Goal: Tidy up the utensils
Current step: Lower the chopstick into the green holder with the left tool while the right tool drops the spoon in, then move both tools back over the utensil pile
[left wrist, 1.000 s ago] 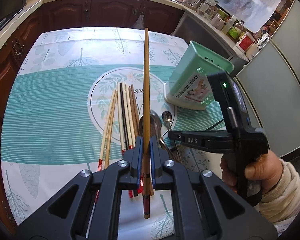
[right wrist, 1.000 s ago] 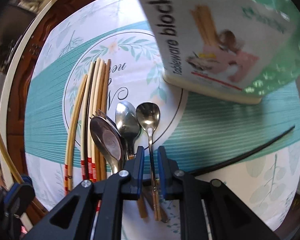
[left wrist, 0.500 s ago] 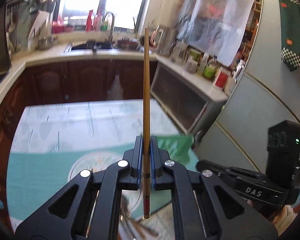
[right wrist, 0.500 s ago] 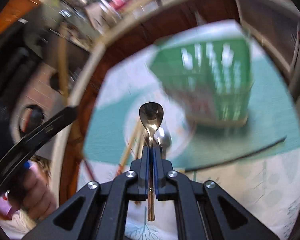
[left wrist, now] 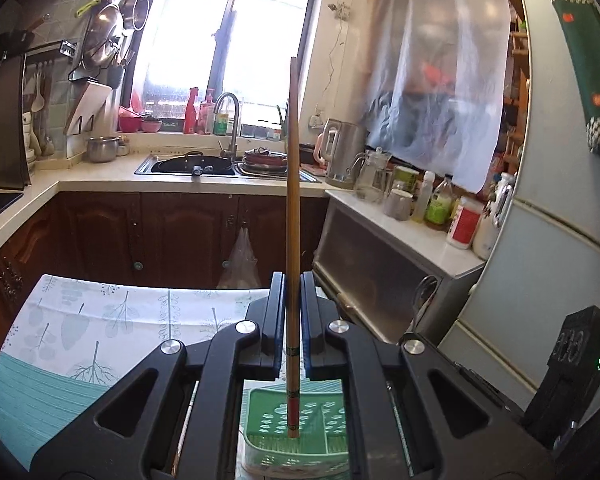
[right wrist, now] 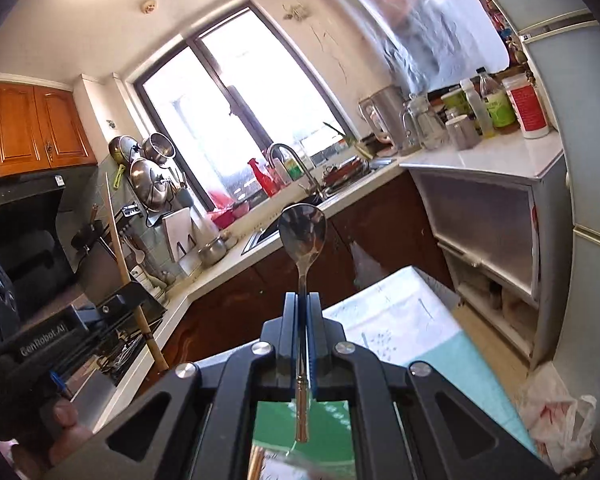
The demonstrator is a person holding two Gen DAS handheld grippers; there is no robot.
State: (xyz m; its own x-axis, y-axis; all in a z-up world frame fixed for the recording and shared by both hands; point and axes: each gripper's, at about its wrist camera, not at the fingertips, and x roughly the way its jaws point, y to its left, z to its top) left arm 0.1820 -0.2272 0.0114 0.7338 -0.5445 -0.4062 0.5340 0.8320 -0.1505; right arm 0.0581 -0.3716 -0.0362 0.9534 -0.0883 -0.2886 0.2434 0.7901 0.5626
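My left gripper (left wrist: pixel 292 300) is clamped tight on a wooden chopstick (left wrist: pixel 293 208), jaws nearly together with only the stick between the blue pads. The stick runs straight out ahead of the fingers, its thin tip far forward against the bright window, its banded red-and-green butt end hanging back below the jaws. Directly under that butt end, seen through the gap in my gripper frame, sits the green utensil holder (left wrist: pixel 300 428) with its perforated walls, on the leaf-print tablecloth (left wrist: pixel 92 332) spreading to the left of my fingers. To the right, my right gripper (right wrist: pixel 302 308) is likewise squeezed shut, on the handle of a metal spoon (right wrist: pixel 302 236). The bowl stands up ahead of the fingertips, hollow side facing the camera; the handle end pokes back below the pads. The green holder shows just beneath that handle end too. In the right view, my left gripper with its chopstick appears off to the left.
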